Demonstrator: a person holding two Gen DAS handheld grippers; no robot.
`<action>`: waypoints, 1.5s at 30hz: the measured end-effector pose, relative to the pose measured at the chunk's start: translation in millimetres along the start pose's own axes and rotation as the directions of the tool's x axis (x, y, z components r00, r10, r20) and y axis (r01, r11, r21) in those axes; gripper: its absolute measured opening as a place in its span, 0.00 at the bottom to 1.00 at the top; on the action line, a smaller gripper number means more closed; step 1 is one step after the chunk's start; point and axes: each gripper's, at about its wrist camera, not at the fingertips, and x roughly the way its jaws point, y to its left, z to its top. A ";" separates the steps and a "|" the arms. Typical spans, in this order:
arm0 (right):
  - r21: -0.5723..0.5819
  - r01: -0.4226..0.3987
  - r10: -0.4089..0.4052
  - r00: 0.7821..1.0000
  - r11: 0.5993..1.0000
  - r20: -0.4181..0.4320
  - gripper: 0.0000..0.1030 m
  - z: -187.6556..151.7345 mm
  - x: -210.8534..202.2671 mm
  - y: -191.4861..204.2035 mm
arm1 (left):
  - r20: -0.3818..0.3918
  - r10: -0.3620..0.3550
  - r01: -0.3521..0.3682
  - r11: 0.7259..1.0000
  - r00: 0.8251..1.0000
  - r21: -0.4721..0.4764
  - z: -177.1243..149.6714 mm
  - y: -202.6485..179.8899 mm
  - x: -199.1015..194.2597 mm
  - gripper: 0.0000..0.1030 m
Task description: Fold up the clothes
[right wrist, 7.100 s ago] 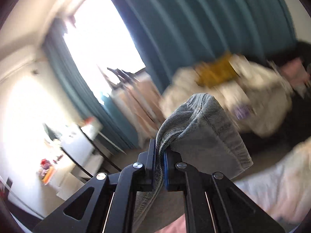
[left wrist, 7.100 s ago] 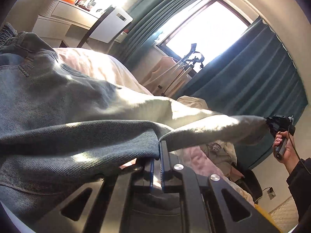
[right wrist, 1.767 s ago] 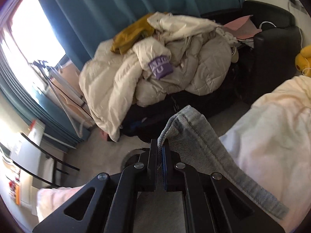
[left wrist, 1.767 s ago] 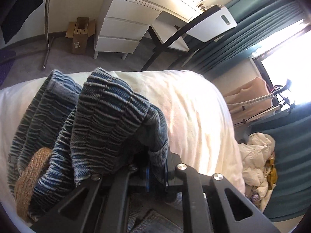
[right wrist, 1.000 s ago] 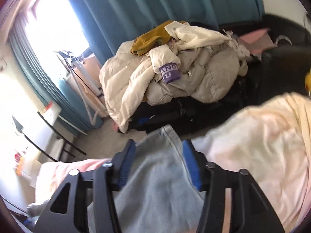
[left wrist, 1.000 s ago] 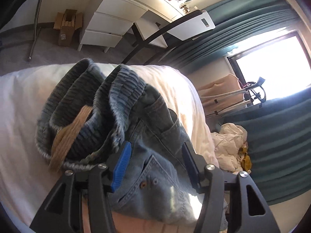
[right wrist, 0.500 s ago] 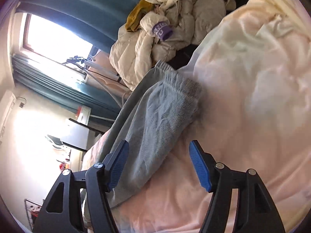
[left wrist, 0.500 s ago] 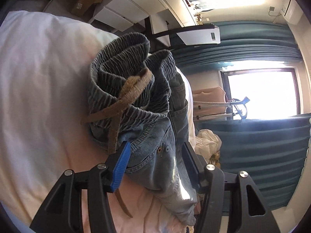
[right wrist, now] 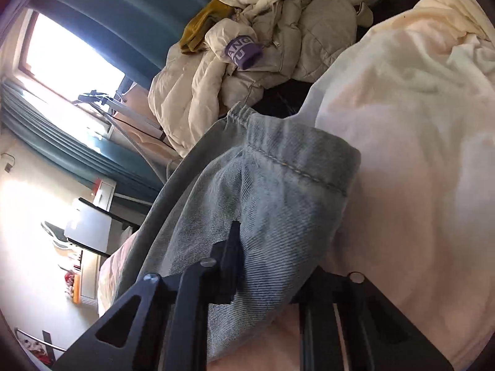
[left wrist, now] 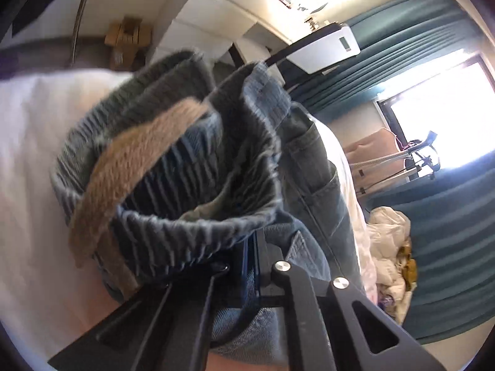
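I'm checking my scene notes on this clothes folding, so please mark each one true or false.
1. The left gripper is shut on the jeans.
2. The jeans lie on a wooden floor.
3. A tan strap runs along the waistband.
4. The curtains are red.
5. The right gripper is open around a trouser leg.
1. True: the left gripper pinches the jeans at the waistband.
2. False: they lie on pale bedding.
3. True: the tan strap runs along the gathered waistband.
4. False: the curtains are teal.
5. True: the right gripper has its fingers apart, with the hemmed leg end between them.
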 end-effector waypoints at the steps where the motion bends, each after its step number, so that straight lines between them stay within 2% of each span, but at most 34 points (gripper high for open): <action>1: -0.010 0.005 -0.005 1.000 1.000 0.021 0.07 -0.3 -5.1 5.2 | 0.020 0.017 -0.017 1.000 1.000 0.021 1.6 -5.4 -2.0 0.02; 6: -0.004 -0.021 0.021 0.995 1.000 0.098 0.05 2.3 -42.9 27.2 | 0.087 0.035 -0.039 0.998 0.996 0.042 15.9 -27.8 -44.0 0.00; 7: -0.006 -0.028 0.029 0.994 1.000 0.107 0.05 2.7 -52.5 31.4 | 0.151 0.045 -0.053 0.997 0.988 0.051 19.3 -28.4 -63.9 0.00; 9: -0.019 -0.035 0.037 0.992 0.999 0.120 0.05 2.8 -74.3 39.2 | 0.296 0.060 -0.082 0.995 0.953 0.064 30.9 -26.4 -109.0 0.00; 10: -0.029 -0.036 0.040 0.992 0.999 0.119 0.05 2.0 -83.6 42.8 | 0.326 0.063 -0.085 0.995 0.943 0.054 42.2 -19.6 -128.5 0.00; 12: -0.049 -0.039 0.044 0.992 0.998 0.118 0.05 0.5 -102.1 50.0 | 0.235 0.042 -0.058 0.996 0.971 0.061 61.1 -2.1 -145.9 0.00; 15: -0.071 -0.042 0.051 0.992 0.997 0.117 0.05 -5.9 -122.7 56.6 | 0.182 0.088 -0.107 0.990 0.979 0.097 65.4 18.7 -163.9 0.00; 17: -0.067 -0.050 0.058 0.992 0.996 0.116 0.05 -12.6 -130.8 56.8 | 0.106 0.019 -0.027 0.997 0.994 0.076 59.9 37.7 -167.2 0.00; 19: -0.027 -0.068 0.071 0.990 0.997 0.120 0.05 -19.8 -133.8 50.4 | 0.033 -0.026 0.026 1.000 0.999 0.012 43.5 53.8 -159.2 0.04; 21: -0.004 -0.069 0.069 0.989 0.998 0.128 0.05 -25.6 -133.8 45.0 | -0.021 -0.070 0.069 0.997 0.997 -0.042 25.6 65.6 -149.3 0.23; 22: 0.003 -0.066 0.065 0.989 0.998 0.130 0.05 -28.2 -133.5 42.7 | -0.036 -0.091 0.089 0.995 0.995 -0.055 16.6 68.3 -143.5 0.28; 24: 0.021 -0.061 0.058 0.990 0.998 0.125 0.05 -31.4 -132.6 36.7 | -0.060 -0.123 0.118 0.990 0.991 -0.083 1.4 71.6 -126.9 0.58; 26: 0.028 -0.056 0.053 0.991 0.998 0.120 0.05 -31.6 -129.9 31.6 | -0.079 -0.140 0.131 0.985 0.987 -0.114 -9.1 71.3 -101.6 0.72; 30: 0.003 -0.050 0.049 0.991 0.999 0.124 0.05 -29.7 -119.6 27.8 | -0.114 -0.175 0.153 0.972 0.978 -0.178 -30.0 70.6 -51.0 0.74; 33: 0.008 -0.046 0.045 0.991 0.999 0.127 0.05 -30.8 -106.9 18.5 | -0.150 -0.190 0.153 0.962 0.970 -0.225 -44.0 70.0 -9.8 0.74; 38: 0.005 -0.051 0.050 0.990 0.999 0.134 0.05 -33.9 -90.1 2.0 | -0.104 -0.142 0.120 0.973 0.984 -0.198 -40.3 54.0 -7.1 0.73; 40: -0.001 -0.057 0.057 0.988 0.998 0.141 0.05 -36.2 -87.8 -1.3 | -0.081 -0.123 0.106 0.977 0.989 -0.186 -38.4 47.3 -7.9 0.50; 41: 0.008 -0.068 0.067 0.987 0.998 0.144 0.05 -36.9 -87.3 -4.0 | -0.069 -0.113 0.100 0.979 0.991 -0.179 -37.4 43.9 -8.3 0.29; 42: 0.027 -0.086 0.081 0.986 0.996 0.146 0.05 -37.0 -87.5 -7.2 | -0.057 -0.104 0.093 0.980 0.993 -0.173 -36.4 40.5 -8.7 0.14; 45: 0.087 -0.134 0.119 0.981 0.987 0.154 0.05 -36.8 -90.6 -13.6 | -0.022 -0.076 0.072 0.985 0.997 -0.155 -33.6 30.4 -10.0 0.10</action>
